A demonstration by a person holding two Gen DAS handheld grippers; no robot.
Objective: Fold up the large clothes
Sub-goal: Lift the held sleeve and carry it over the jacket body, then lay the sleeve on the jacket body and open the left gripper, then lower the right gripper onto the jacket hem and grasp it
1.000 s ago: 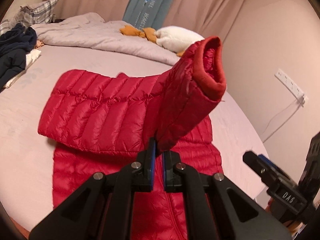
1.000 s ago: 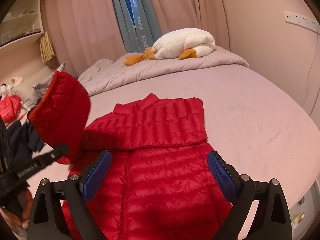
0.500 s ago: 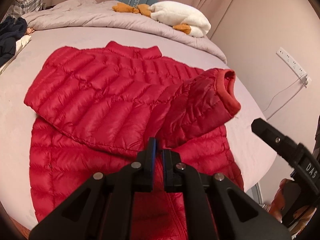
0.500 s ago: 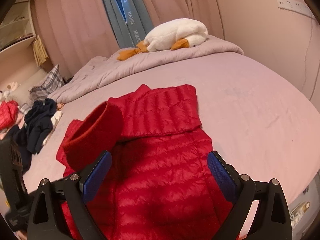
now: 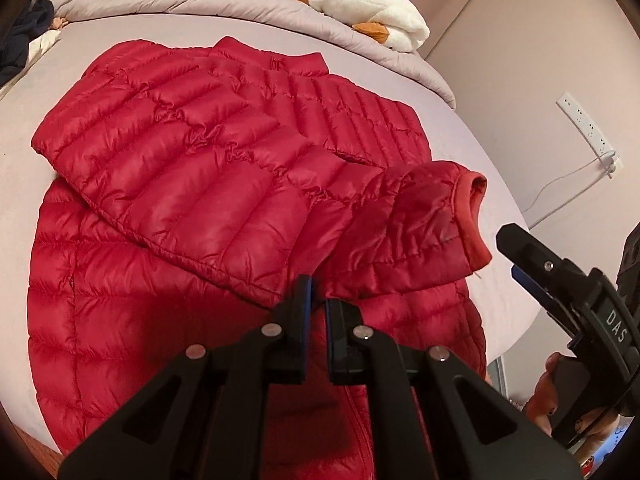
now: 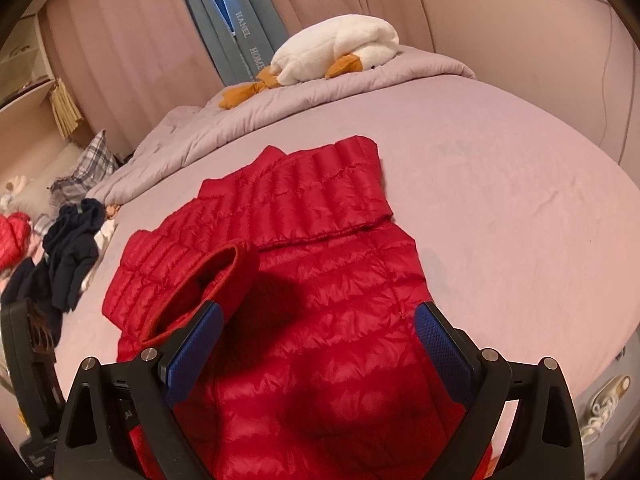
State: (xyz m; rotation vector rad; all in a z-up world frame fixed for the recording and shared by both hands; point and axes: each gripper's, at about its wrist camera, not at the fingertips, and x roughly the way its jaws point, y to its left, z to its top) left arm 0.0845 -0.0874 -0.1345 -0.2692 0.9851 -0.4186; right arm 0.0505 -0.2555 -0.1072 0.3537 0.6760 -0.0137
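A red quilted down jacket (image 5: 192, 184) lies flat on the bed, also in the right wrist view (image 6: 328, 320). One sleeve is folded across its chest. My left gripper (image 5: 316, 300) is shut on the other sleeve (image 5: 400, 232) and holds it low over the jacket, its cuff (image 5: 472, 216) pointing right. That cuff shows in the right wrist view (image 6: 224, 280). My right gripper (image 6: 316, 344) is open and empty above the jacket's lower half; it also shows in the left wrist view (image 5: 560, 292).
The bed (image 6: 500, 200) has a lilac sheet. A bunched duvet (image 6: 320, 96) with a white plush duck (image 6: 340, 48) lies at the far end. Dark clothes (image 6: 68, 256) are piled at the left. A wall socket strip and cable (image 5: 592, 136) are to the right.
My left gripper has carried the sleeve from upright in the air down and across onto the jacket's front. The right gripper stayed open over the jacket.
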